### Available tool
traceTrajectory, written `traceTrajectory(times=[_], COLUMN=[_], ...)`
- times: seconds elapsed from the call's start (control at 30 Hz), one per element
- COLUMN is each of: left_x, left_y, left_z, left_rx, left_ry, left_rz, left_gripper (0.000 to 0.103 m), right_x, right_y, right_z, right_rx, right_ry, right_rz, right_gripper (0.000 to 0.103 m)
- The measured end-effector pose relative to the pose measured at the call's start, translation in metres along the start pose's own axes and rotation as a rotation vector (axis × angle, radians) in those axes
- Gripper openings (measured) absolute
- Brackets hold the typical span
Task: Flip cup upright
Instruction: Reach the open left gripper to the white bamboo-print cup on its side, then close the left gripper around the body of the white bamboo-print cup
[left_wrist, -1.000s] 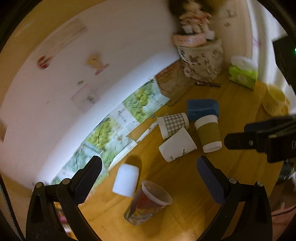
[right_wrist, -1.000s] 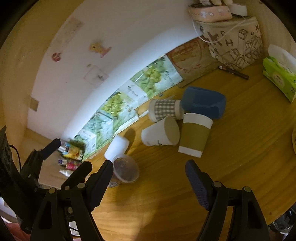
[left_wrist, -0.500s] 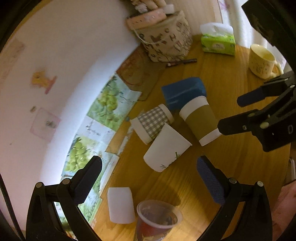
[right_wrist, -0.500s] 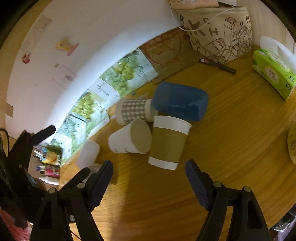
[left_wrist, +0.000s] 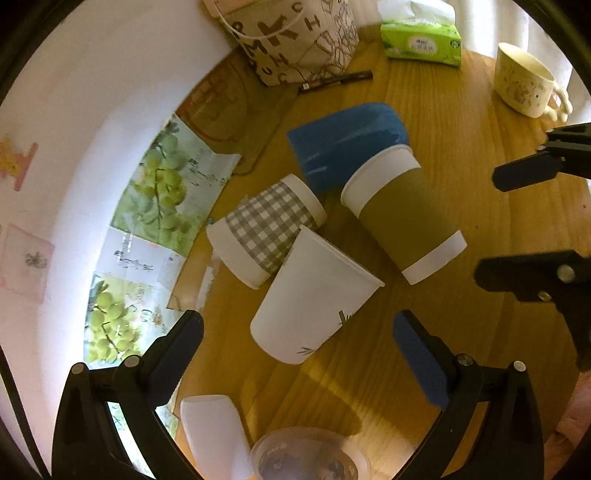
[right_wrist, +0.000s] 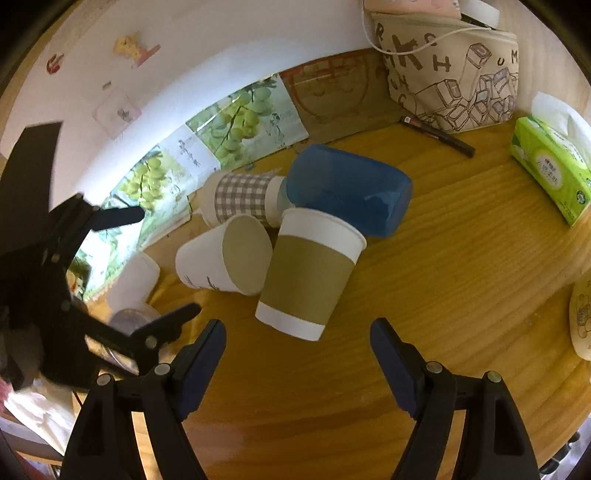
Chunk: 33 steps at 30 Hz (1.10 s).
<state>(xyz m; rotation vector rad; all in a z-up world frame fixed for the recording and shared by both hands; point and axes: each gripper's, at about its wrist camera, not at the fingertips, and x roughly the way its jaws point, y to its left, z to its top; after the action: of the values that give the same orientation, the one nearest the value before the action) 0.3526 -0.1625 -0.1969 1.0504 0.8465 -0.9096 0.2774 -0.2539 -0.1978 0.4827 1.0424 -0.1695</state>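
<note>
On the wooden tabletop (right_wrist: 461, 280), four cups lie clustered on their sides. At the left of the cluster, the plain white cup (left_wrist: 314, 299) sits at about twelve o'clock from the left gripper (left_wrist: 295, 354), whose jaws are spread wide and hold nothing. Its mouth faces the right gripper's side, and the checked cup (left_wrist: 267, 230) touches it at eleven o'clock. Judging from the framing, this white cup is the likelier target. To do the step well, I would close on its wall near the rim, across the width, then swing the base down and away from the checked cup so neither neighbour gets knocked.

Further right, the brown-sleeved cup (right_wrist: 310, 273) lies at twelve o'clock from the right gripper (right_wrist: 299, 354), jaws likewise released and empty. It leans against the blue cup (right_wrist: 351, 192), so lifting it may set that one rolling.

Smooth wood offers little grip, so a light paper cup could slide. Grape-print papers (right_wrist: 236, 122) lean on the white wall (right_wrist: 207, 40) at ten o'clock; a printed fabric bag (right_wrist: 454, 77) and a green tissue pack (right_wrist: 546, 173) sit toward two o'clock.
</note>
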Motion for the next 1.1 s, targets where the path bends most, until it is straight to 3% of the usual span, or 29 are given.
traceTrajectory(times=[0.93, 1.1], left_x=[0.070, 0.080], left_y=[0.005, 0.010], left_z=[0.017, 0.016], left_rx=[-0.066, -0.074], left_ry=[0.128, 0.146], left_rz=[-0.096, -0.118], left_gripper=[0.102, 0.092], right_x=[-0.010, -0.014], right_y=[-0.016, -0.015], right_z=[-0.016, -0.018], right_rx=[0.090, 0.098], right_ry=[0.015, -0.004], right_rz=[-0.085, -0.088], right_gripper=[0.081, 0.081])
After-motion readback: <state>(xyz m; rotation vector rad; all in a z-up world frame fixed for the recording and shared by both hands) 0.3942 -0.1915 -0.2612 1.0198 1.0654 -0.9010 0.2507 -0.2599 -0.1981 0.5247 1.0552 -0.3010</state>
